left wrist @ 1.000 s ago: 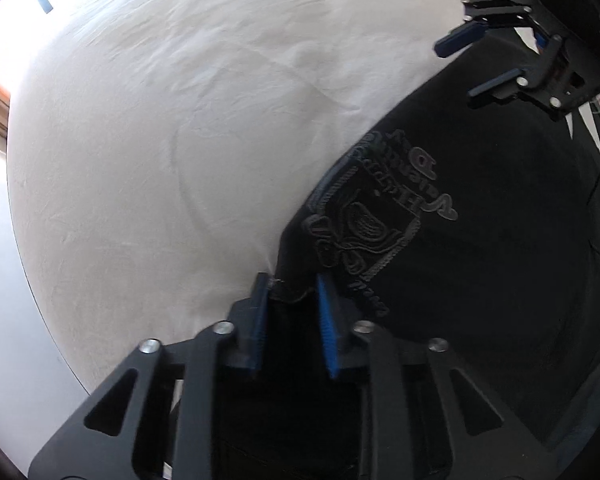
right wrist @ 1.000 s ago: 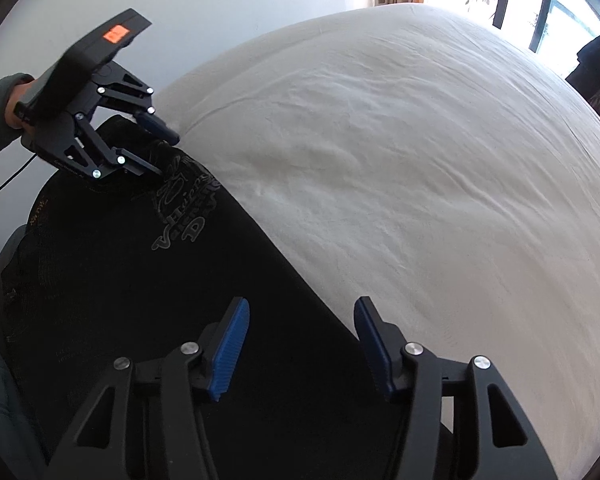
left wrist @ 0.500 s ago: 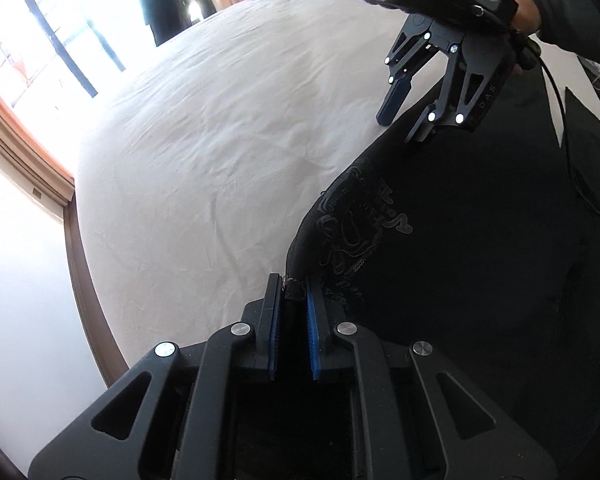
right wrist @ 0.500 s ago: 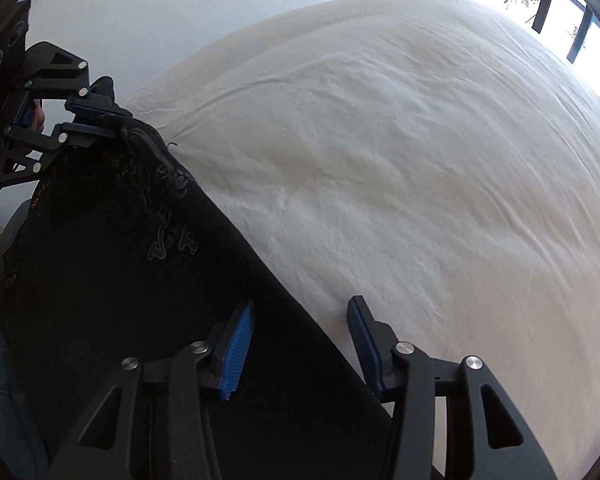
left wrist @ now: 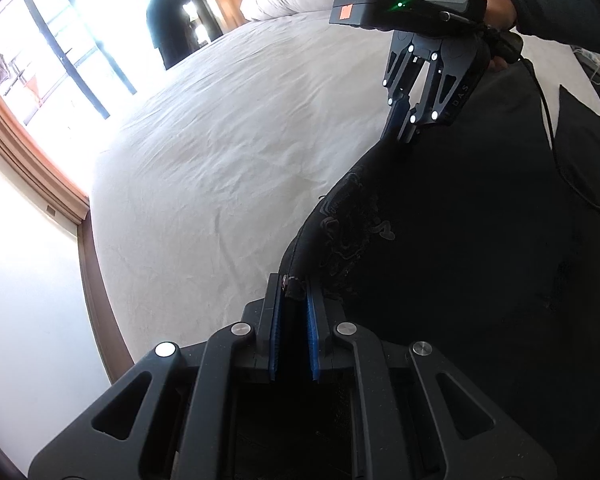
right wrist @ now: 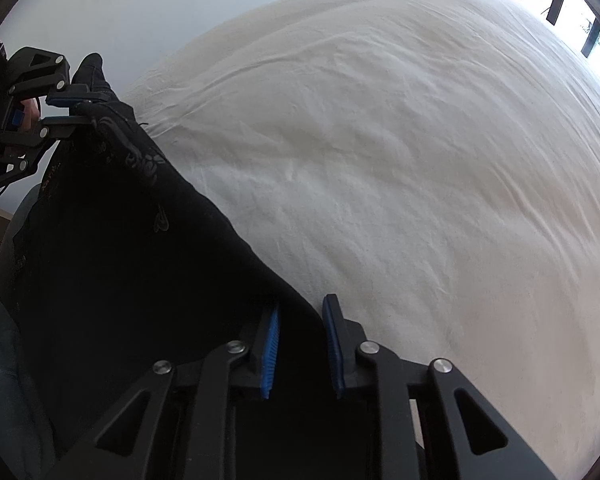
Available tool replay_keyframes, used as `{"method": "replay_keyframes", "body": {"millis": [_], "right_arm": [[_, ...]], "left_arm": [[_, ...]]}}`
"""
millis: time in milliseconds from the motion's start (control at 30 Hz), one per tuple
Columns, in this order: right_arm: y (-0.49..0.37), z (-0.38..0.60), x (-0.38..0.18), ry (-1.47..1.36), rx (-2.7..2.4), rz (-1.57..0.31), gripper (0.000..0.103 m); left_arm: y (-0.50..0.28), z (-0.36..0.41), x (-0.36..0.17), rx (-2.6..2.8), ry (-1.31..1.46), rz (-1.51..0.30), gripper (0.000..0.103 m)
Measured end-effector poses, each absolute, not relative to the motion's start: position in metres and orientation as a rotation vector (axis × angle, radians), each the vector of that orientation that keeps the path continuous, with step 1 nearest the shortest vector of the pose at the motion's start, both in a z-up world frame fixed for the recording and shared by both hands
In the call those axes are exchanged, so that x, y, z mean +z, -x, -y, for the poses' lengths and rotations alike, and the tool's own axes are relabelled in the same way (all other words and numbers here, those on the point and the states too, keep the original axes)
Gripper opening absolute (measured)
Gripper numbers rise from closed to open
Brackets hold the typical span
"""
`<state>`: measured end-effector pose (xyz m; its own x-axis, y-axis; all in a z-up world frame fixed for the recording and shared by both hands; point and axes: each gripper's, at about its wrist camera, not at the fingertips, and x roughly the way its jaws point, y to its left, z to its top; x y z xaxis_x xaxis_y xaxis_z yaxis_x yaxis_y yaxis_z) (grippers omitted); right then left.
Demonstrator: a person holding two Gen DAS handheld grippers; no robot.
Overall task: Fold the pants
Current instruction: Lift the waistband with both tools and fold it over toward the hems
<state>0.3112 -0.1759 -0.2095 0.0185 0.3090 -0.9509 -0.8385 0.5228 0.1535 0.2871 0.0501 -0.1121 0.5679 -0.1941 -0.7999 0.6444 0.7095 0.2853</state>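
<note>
- Left gripper: jaws pinch a corner of the black pants, raising that edge off the white bed for folding.
- Right gripper: jaws closing around the same edge farther along, to keep it taut.

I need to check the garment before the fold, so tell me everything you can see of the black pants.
The black pants look like soft, dark knit with a pale printed emblem near one edge. They drape over the white bed. The left tool is shut on a bunched corner; the right tool is closing over the edge.
</note>
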Motion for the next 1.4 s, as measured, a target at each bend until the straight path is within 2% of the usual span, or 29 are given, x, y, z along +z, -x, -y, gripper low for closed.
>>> {"method": "replay_keyframes", "body": {"millis": [100, 400, 933, 1400], "right_arm": [[-0.306, 0.182, -0.202, 0.530, 0.951, -1.235, 0.013], [-0.281, 0.202, -0.172, 0.509, 0.871, -1.160, 0.005], [-0.195, 0.189, -0.127, 0.266, 0.741, -1.030, 0.004], [-0.090, 0.204, -0.118, 0.108, 0.707, -0.957, 0.004]], "left_arm": [[-0.290, -0.051, -0.109, -0.522, -0.593, -0.835, 0.010], [-0.288, -0.049, -0.100, -0.487, -0.545, -0.827, 0.010], [-0.227, -0.038, -0.076, -0.478, -0.474, -0.790, 0.009], [-0.141, -0.024, -0.080, -0.537, -0.508, -0.774, 0.009]]}}
